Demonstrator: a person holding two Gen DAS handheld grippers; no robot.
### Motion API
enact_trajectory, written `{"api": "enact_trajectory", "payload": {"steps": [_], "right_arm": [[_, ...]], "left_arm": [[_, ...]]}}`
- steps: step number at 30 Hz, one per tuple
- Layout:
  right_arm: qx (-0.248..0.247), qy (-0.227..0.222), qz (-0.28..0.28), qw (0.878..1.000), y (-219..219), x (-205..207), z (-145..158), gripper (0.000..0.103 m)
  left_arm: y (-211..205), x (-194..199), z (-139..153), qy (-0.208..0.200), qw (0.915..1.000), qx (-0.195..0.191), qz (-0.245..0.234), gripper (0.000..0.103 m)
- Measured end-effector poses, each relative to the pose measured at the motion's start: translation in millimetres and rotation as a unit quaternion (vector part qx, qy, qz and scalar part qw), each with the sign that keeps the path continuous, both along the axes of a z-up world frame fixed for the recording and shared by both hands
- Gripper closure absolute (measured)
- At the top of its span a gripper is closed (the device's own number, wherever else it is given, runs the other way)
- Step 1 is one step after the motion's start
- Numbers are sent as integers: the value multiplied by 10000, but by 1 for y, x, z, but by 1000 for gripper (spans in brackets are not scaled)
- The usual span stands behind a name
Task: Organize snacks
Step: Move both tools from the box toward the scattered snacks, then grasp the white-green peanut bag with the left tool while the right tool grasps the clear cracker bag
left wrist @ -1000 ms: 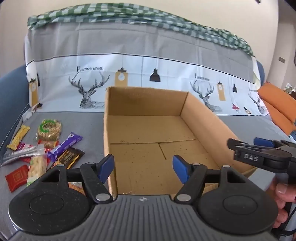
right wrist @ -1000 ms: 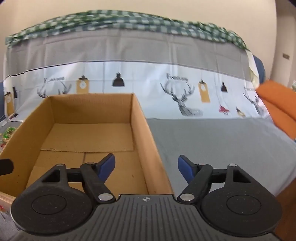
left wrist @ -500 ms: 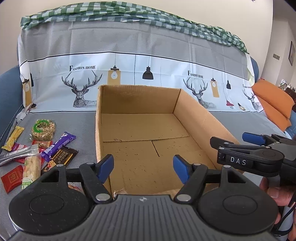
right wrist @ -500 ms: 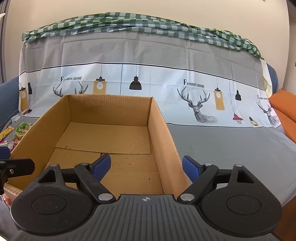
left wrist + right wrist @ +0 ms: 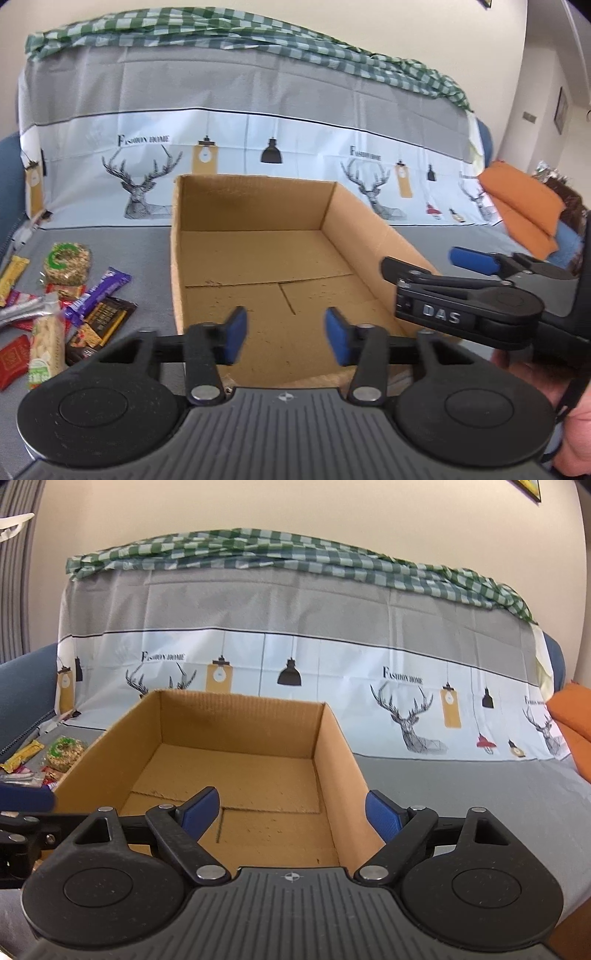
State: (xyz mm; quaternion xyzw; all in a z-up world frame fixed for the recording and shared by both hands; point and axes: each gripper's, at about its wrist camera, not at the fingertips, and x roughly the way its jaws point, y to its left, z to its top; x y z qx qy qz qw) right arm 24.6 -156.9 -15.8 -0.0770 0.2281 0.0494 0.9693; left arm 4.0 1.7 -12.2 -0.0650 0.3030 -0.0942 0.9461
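- Left hand-held gripper (image 5: 282, 334): jaws just narrowed, part apart, nothing between; poised over near edge of cardboard box (image 5: 258, 214).
- Right hand-held gripper (image 5: 291, 812): jaws wide apart, empty, straddling box's right wall.
- Box open-topped, bare inside, on grey sofa cover (image 5: 122, 243).
- Snacks (image 5: 62, 299) heaped just left of box, outside it, none packed yet.
- Step likely: fetch first snack. Best to reopen left jaws, swing left, take one top wrapper across its narrow side, lift clear of wall before dropping in.
- Purple bar (image 5: 98, 291) on top, easiest first pick.
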Motion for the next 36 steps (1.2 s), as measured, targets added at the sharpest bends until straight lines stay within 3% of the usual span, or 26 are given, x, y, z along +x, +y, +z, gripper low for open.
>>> {"api": "enact_trajectory", "payload": {"steps": [1, 3, 5, 8, 13, 17, 18, 19, 20, 22, 26, 28, 30, 32, 36], "right_arm": [[43, -57, 24, 10000, 2, -1, 1, 21], [77, -84, 106, 9999, 8, -3, 4, 30], [209, -144, 244, 9994, 15, -5, 9, 47], [485, -167, 512, 9974, 26, -10, 15, 55], [909, -243, 1078, 9897, 55, -24, 21, 54], [1025, -159, 1593, 9818, 93, -35, 18, 54], [1015, -110, 1755, 9792, 104, -38, 16, 54], [940, -65, 1924, 9768, 116, -41, 11, 54], [850, -1, 2095, 9741, 129, -43, 8, 54], [658, 138, 2423, 9679, 154, -48, 0, 54], [222, 380, 2668, 9628, 191, -53, -28, 52], [56, 554, 2706, 9611, 202, -52, -45, 51], [-407, 339, 2814, 9581, 216, -57, -56, 44], [-508, 335, 2939, 9539, 221, -58, -61, 26], [-1140, 173, 3036, 9458, 236, -66, -74, 19]], "left_arm": [[3, 0, 1, 46, 9999, -127, -61, 73], [12, 0, 3, 149, 9989, -421, -150, 76], [25, 0, 8, 293, 9965, -752, -221, 76], [52, 2, 18, 459, 9936, -1006, -246, 76], [128, 14, 26, 657, 9905, -1174, 271, 76], [197, 19, 1, 921, 9822, -1321, 965, 75], [211, 17, -11, 1032, 9767, -1473, 1167, 75], [227, 18, -22, 1277, 9637, -1899, 1371, 75], [239, 16, -28, 1317, 9561, -2205, 1411, 74], [248, 10, -36, 1153, 9579, -2141, 1527, 60], [264, 10, -56, 1291, 9447, -2264, 1989, 55], [266, 13, -61, 1337, 9425, -2319, 2003, 43], [263, 19, -67, 1461, 9458, -2152, 1945, 41], [260, 20, -72, 1509, 9501, -1940, 1922, 38], [261, 24, -79, 1577, 9475, -1943, 1990, 33]]}}
